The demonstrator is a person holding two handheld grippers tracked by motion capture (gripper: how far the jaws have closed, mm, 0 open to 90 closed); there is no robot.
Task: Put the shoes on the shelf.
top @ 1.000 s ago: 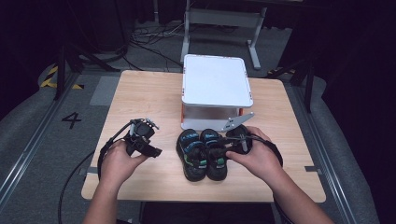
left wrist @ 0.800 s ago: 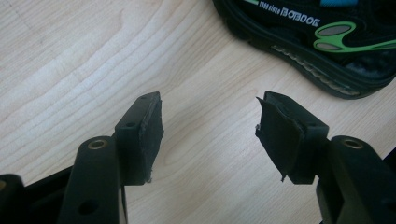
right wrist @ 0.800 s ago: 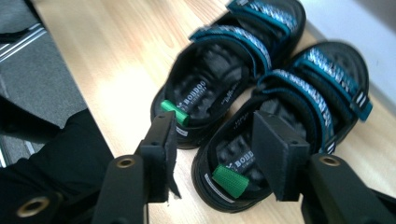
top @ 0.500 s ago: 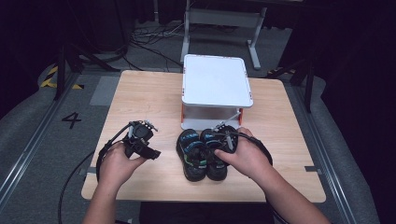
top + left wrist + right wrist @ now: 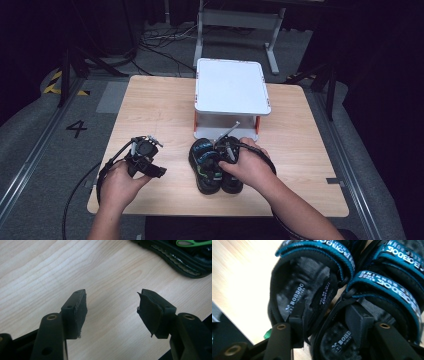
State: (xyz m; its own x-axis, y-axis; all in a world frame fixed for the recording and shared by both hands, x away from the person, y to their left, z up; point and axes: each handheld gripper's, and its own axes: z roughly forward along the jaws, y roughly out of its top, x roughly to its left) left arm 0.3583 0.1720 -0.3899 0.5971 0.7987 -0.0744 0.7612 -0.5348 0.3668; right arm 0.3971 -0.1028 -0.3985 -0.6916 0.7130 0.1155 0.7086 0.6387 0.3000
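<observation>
The right gripper (image 5: 226, 150) is closing its jaws around the sandals' (image 5: 342, 302) adjoining inner sides, lower centre of the high view. The left gripper (image 5: 145, 156), lower left, is hanging released over the table (image 5: 160, 110).

A pair of black strap sandals with teal straps (image 5: 212, 167) lies side by side, touching, at the lower centre of the high view, soles down on the wood. In the right gripper view white lettering shows on the teal straps (image 5: 372, 277) and dark footbeds.
</observation>
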